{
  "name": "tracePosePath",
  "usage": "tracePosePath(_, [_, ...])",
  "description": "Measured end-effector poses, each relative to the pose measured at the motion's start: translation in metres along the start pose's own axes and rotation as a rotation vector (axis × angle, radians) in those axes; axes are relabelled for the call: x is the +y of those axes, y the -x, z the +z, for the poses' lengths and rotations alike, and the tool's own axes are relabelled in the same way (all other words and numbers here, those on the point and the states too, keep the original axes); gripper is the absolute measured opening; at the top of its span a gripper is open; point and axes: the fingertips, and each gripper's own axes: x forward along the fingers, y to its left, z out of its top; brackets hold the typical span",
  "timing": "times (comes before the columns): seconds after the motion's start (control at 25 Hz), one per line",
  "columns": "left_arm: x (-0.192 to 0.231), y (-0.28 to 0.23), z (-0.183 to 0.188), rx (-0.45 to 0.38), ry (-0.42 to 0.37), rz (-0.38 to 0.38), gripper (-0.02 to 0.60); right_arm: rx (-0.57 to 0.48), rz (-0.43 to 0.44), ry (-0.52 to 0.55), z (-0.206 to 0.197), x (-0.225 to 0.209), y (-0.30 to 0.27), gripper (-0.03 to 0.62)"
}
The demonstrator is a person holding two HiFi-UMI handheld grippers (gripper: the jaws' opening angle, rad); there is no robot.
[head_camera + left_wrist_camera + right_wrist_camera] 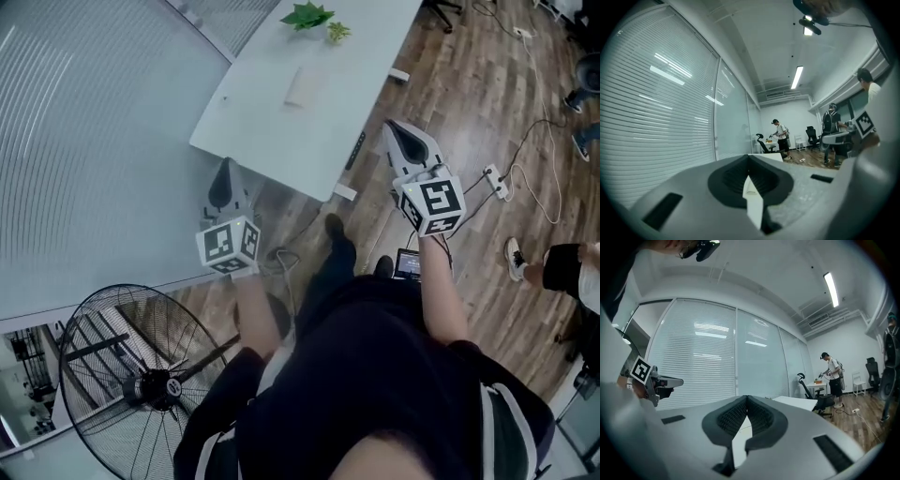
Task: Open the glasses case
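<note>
A pale oblong case (305,86), apparently the glasses case, lies flat on the white table (272,131) in the head view. Both grippers are held level in front of the table's near edge, well short of the case. My left gripper (225,176) is off the table's near left corner, its jaws together with nothing between them (749,159). My right gripper (401,131) is beside the table's right edge, also shut and empty (746,400). The case does not show in either gripper view; only a sliver of white tabletop shows past the jaws.
Two small green plants (311,16) stand at the table's far end. A large floor fan (141,384) is at lower left. Cables and a power strip (497,181) lie on the wooden floor at the right, near another person's shoe (516,260). A glass wall with blinds (84,141) runs along the left.
</note>
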Motion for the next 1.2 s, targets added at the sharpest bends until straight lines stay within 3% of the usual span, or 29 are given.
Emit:
tracePosePath(0.36, [0.074, -0.113, -0.007, -0.063, 0.077, -0.036, -0.002, 0.042, 0.023, 0.104, 0.014, 0.010, -0.135, 0.014])
tracePosePath(0.56, [0.108, -0.150, -0.009, -0.073, 0.109, -0.063, -0.002, 0.074, 0.001, 0.127, 0.017, 0.015, -0.178, 0.014])
tracePosePath(0.84, [0.118, -0.173, -0.032, -0.036, 0.148, -0.083, -0.002, 0.084, 0.005, 0.123, 0.012, 0.013, -0.213, 0.014])
tracePosePath(1.2, [0.125, -0.172, -0.007, -0.040, 0.092, -0.030, -0.002, 0.151, 0.077, 0.103, -0.030, -0.003, -0.236, 0.015])
